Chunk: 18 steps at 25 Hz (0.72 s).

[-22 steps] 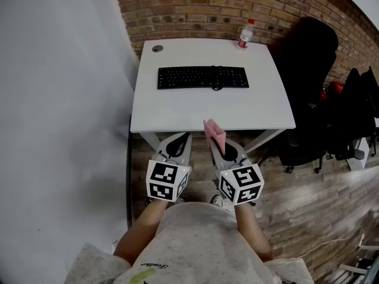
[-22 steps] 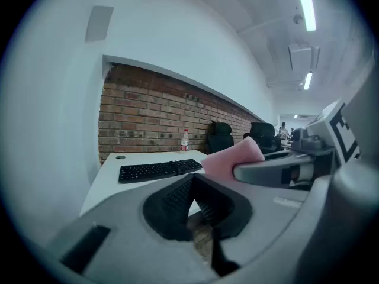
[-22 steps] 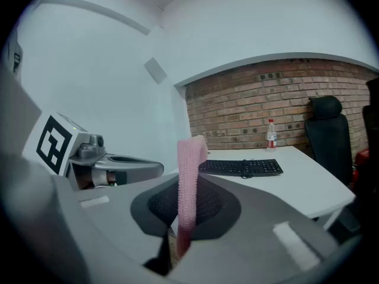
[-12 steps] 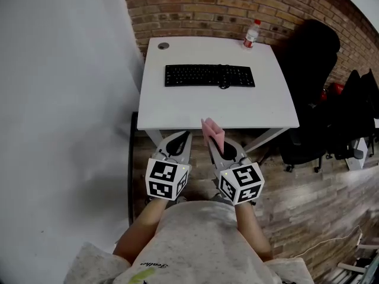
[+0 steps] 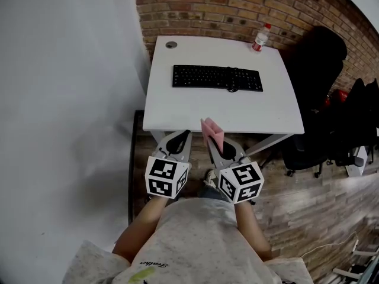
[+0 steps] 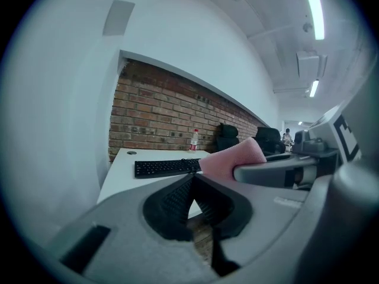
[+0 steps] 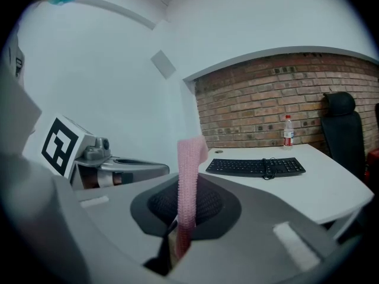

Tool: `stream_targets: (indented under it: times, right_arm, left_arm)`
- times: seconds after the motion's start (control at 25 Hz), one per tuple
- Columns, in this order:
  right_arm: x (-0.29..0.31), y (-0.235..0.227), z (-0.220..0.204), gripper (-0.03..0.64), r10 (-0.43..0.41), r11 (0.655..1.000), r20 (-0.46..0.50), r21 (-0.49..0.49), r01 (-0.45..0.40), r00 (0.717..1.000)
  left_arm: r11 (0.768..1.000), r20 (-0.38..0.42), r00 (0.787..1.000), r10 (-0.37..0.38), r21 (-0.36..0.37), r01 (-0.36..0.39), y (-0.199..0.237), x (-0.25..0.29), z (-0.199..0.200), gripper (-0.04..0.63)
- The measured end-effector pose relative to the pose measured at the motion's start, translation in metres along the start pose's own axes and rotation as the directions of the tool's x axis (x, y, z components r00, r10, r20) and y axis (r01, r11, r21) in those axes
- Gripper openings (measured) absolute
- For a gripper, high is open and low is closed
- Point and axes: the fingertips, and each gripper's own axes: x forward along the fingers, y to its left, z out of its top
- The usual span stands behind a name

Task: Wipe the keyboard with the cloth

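The right gripper (image 5: 217, 145) is pinching the folded pink cloth (image 5: 213, 133) by its lower edge, well short of the flat black keyboard (image 5: 217, 77) on the white desk (image 5: 225, 111), while the empty left gripper (image 5: 178, 139) is pressing its jaws together, so the cloth is probably risking slipping out mid-wipe

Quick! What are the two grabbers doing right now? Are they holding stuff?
Left gripper: shut, holding nothing.
Right gripper: shut on the pink cloth.

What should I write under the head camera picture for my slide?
A person faces a white table with a black keyboard, pink cloth clamped in the right gripper.
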Motion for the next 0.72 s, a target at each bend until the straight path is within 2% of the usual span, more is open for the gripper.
stream_targets:
  times: [0.32,0.72]
  right_arm:
    - [0.039,-0.029,0.004,0.021,0.016,1.000,-0.007,0.020,-0.016,1.000]
    - [0.101,-0.091,0.026,0.021,0.096,0.994,-0.040,0.047,-0.094,0.995]
  left_arm:
    - [1.000,-0.009,1.000,0.018,-0.014,-0.019,0.027,0.036,0.002,-0.012]
    - [0.996,-0.019,0.997,0.080,-0.045,-0.081,0.065,0.118,0.030,-0.014]
